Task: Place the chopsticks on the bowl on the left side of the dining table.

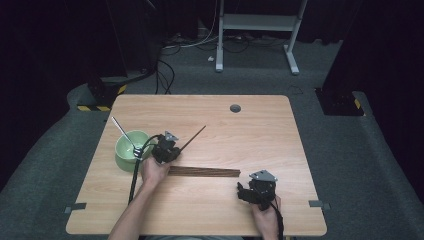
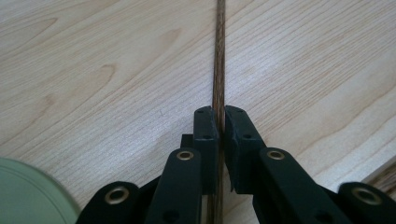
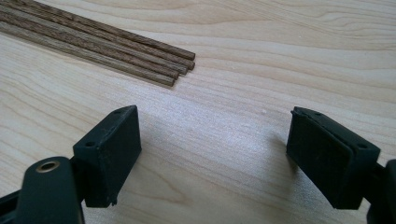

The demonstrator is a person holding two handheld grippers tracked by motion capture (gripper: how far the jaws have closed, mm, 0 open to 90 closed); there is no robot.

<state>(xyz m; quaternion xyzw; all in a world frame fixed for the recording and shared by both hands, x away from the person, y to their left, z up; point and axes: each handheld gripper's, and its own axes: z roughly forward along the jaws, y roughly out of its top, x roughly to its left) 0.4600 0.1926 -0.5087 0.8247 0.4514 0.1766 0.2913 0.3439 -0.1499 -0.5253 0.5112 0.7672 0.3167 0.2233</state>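
Note:
My left gripper (image 1: 172, 149) (image 2: 220, 122) is shut on a single dark wooden chopstick (image 2: 218, 56), pinched between its pads and running straight ahead over the table; in the high view that chopstick (image 1: 194, 137) slants up and to the right. A row of several dark chopsticks (image 1: 204, 172) (image 3: 98, 44) lies flat near the table's middle. My right gripper (image 1: 243, 191) (image 3: 212, 156) rests low over the wood near the front right, jaws wide apart with nothing between them, just short of the row's ends.
A pale green bowl (image 1: 126, 150) (image 2: 28, 196) with a metal spoon (image 1: 122, 132) leaning in it stands left of my left hand. The wooden table (image 1: 240, 125) has a round cable hole (image 1: 235, 108) at the back. A white desk frame (image 1: 257, 22) stands beyond.

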